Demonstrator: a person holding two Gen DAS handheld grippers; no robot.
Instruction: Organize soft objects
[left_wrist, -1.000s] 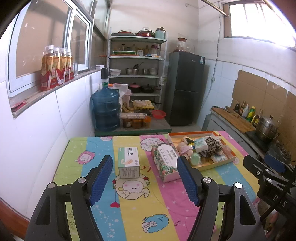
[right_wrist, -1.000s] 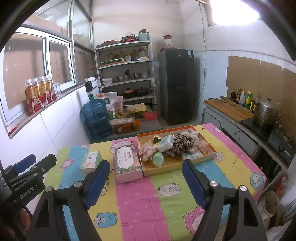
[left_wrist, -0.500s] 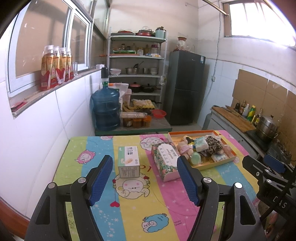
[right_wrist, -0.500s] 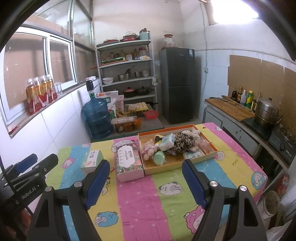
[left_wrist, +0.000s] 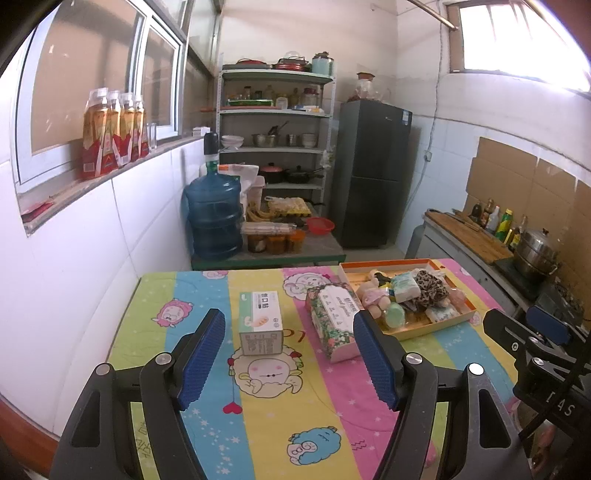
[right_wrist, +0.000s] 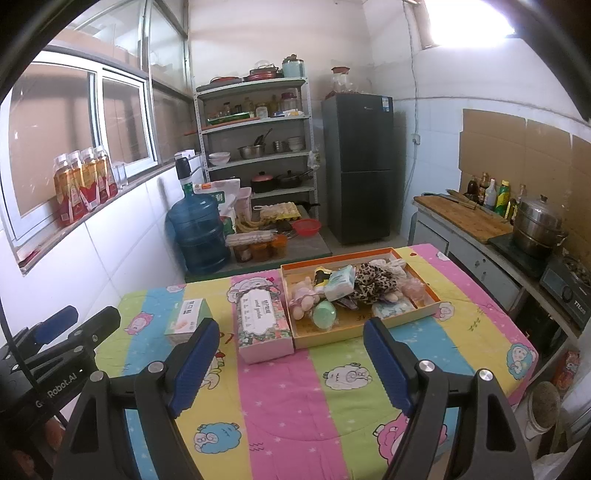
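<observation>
A striped cartoon cloth covers the table in a tiled kitchen. Behind stand shelves and a dark fridge. Both grippers' fingers are spread, grasping nothing.

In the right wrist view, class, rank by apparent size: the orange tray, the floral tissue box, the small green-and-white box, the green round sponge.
1. orange tray
2. floral tissue box
3. small green-and-white box, partly hidden behind a gripper finger
4. green round sponge
</observation>
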